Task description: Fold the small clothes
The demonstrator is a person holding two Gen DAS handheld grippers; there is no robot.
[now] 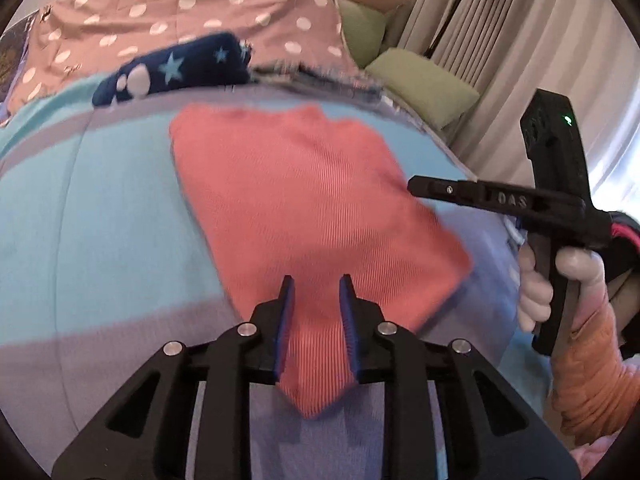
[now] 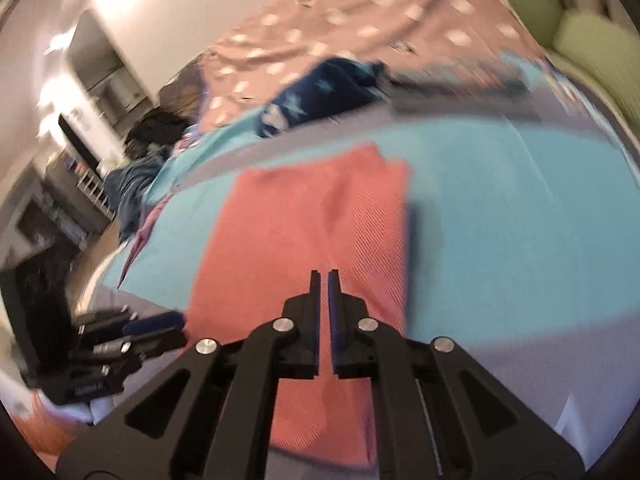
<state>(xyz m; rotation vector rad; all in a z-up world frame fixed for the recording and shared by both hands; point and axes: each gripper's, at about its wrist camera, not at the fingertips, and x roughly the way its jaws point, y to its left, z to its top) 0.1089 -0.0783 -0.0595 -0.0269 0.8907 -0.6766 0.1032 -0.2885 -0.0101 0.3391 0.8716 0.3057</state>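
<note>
While both claws tilt downward, left (image 1: 316, 292) pinches coral garment (image 1: 304, 200), right (image 2: 324, 280) nearly closed

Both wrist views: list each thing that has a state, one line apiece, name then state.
coral garment: lying on the bed, its near corner between the left gripper's fingers.
left gripper: jaws partly open, corner of the garment between them; a grip cannot be told.
right gripper: shut, over the garment, holding nothing visible.
navy star garment: bunched up, unfolded, beyond the coral one.
</note>
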